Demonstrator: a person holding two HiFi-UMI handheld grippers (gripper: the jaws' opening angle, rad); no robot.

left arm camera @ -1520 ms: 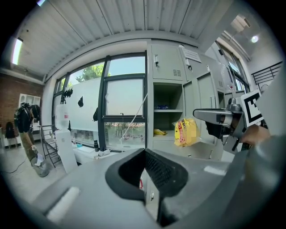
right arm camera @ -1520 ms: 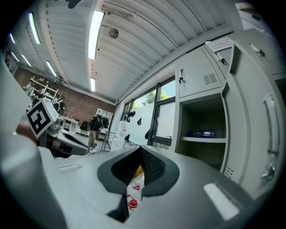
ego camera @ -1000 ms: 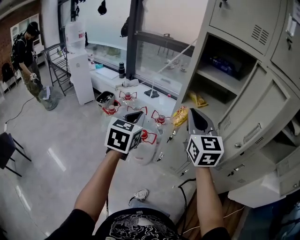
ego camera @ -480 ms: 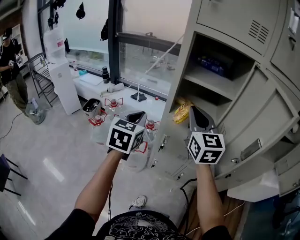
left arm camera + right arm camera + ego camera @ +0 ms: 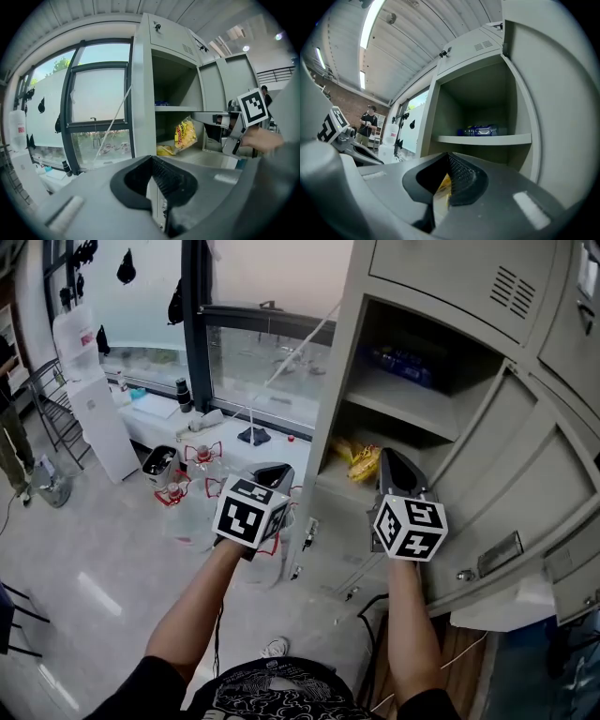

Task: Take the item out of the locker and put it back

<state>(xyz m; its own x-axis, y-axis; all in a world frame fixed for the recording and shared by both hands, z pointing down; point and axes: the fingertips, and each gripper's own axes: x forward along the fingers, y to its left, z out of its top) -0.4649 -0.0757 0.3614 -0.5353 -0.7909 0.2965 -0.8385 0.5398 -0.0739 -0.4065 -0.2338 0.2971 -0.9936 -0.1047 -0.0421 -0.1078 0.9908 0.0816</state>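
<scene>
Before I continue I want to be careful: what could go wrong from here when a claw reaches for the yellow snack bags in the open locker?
1. The right claw and the left claw are both shut and empty; a shut claw would likely just push the snack bags deeper.
2. The open locker door stands close beside the right claw; a sideways swing may strike it.
</scene>
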